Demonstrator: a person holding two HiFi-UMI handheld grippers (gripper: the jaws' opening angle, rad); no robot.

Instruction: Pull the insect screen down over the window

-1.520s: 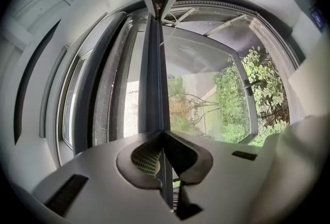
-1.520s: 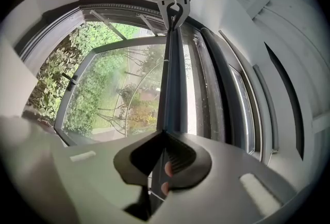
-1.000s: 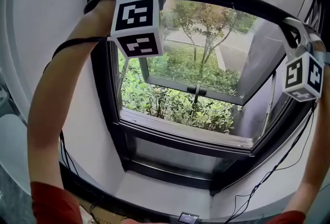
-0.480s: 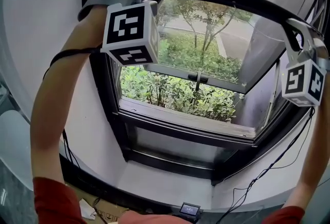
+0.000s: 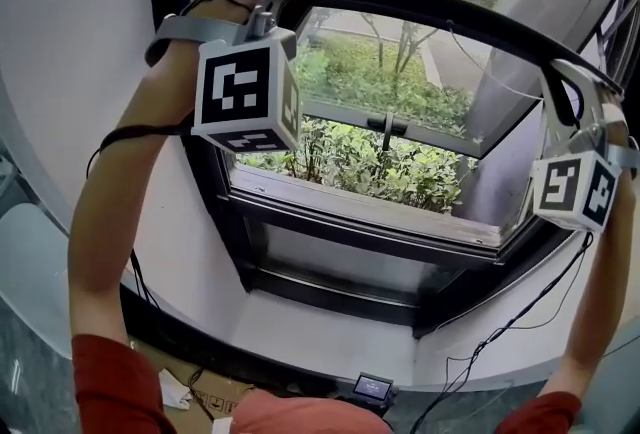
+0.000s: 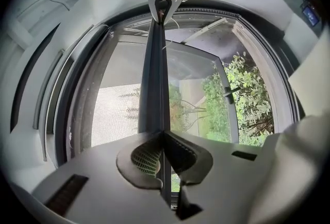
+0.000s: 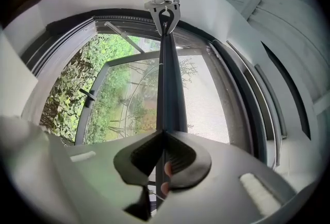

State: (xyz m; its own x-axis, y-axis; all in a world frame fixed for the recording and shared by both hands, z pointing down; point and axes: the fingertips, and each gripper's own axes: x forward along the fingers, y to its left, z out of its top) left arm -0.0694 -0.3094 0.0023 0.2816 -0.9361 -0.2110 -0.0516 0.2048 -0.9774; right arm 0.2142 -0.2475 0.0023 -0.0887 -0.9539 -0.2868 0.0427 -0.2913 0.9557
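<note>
We have the left gripper (image 6: 164,138) and the right gripper (image 7: 164,138) both clenched on the bar (image 5: 400,0), one near each end of it. The screen (image 6: 113,114) is stretched above the bar and the sill (image 5: 360,212) lies well below it. If one end leads, we think the bar could tilt and bind, and if either thin pinch slips, the screen may spring back up.
</note>
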